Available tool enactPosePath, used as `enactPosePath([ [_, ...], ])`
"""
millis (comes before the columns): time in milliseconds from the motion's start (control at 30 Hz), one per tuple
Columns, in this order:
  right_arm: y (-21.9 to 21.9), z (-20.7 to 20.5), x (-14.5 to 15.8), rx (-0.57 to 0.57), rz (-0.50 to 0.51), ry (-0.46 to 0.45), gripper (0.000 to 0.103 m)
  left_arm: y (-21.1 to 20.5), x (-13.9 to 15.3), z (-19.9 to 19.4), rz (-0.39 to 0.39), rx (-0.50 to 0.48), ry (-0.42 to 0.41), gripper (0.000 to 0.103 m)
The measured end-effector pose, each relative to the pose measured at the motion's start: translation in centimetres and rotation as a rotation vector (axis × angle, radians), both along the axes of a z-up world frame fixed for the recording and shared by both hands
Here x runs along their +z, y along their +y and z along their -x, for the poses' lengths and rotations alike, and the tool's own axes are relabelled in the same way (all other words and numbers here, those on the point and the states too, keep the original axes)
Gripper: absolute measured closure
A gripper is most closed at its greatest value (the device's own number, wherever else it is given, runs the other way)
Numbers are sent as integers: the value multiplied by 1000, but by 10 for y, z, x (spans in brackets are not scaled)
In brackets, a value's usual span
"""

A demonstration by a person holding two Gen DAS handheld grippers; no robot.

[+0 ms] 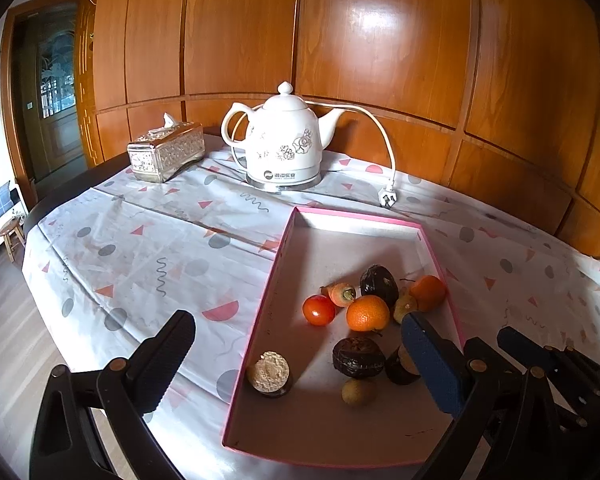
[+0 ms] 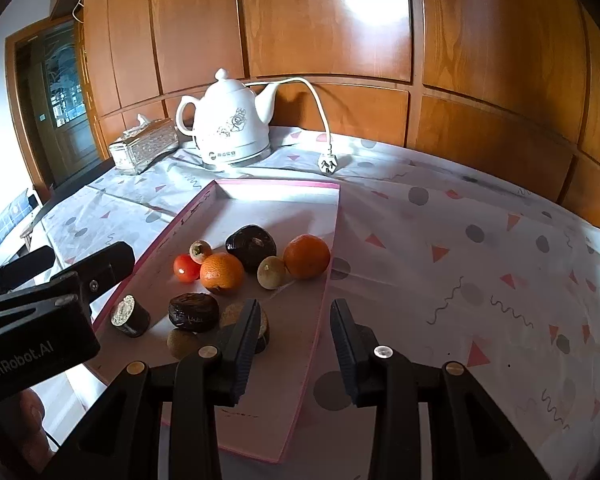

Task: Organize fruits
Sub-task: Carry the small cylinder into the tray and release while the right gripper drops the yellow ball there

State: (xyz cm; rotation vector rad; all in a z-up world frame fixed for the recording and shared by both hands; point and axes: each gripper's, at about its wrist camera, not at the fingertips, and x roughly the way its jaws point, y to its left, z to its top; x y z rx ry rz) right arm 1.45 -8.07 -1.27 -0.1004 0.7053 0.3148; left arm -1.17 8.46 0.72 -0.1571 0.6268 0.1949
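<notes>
A shallow pink-rimmed tray [image 1: 256, 304] [image 2: 328, 280] lies on the patterned tablecloth and holds several fruits: two oranges [image 1: 367, 313] [image 2: 306, 256], a red tomato [image 1: 319, 310] [image 2: 185, 268], dark passion fruits [image 1: 378, 283] [image 2: 251, 242], a small carrot-like piece [image 1: 342, 293], small greenish fruits [image 1: 358, 391] [image 2: 271, 273] and a cut dark fruit [image 1: 269, 373] [image 2: 129, 315]. My left gripper [image 1: 300, 352] is open and empty over the tray's near end. My right gripper [image 2: 294, 344] is open and empty, straddling the tray's right rim.
A white electric kettle [image 1: 285, 140] [image 2: 230, 124] with a loose cord and plug [image 1: 388, 198] [image 2: 327, 164] stands at the back. A silver tissue box [image 1: 166, 152] [image 2: 144, 146] sits left of it. Wood panelling backs the table.
</notes>
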Motion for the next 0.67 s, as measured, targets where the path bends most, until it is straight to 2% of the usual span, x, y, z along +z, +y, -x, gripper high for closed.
enactPosePath([
  [200,1,1,0,3,1,1,66,-2,3,2,-26,23,-9,0],
  [433,3,3,-2,8,9,1,66,0,4,3,-15,34,-17,0],
  [533,2,3,-2,8,11,0,66,-2,4,4,-39,27,-29,2],
  [667,-1,3,-2,3,4,2,66,-2,4,2,-21,20,-20,2],
])
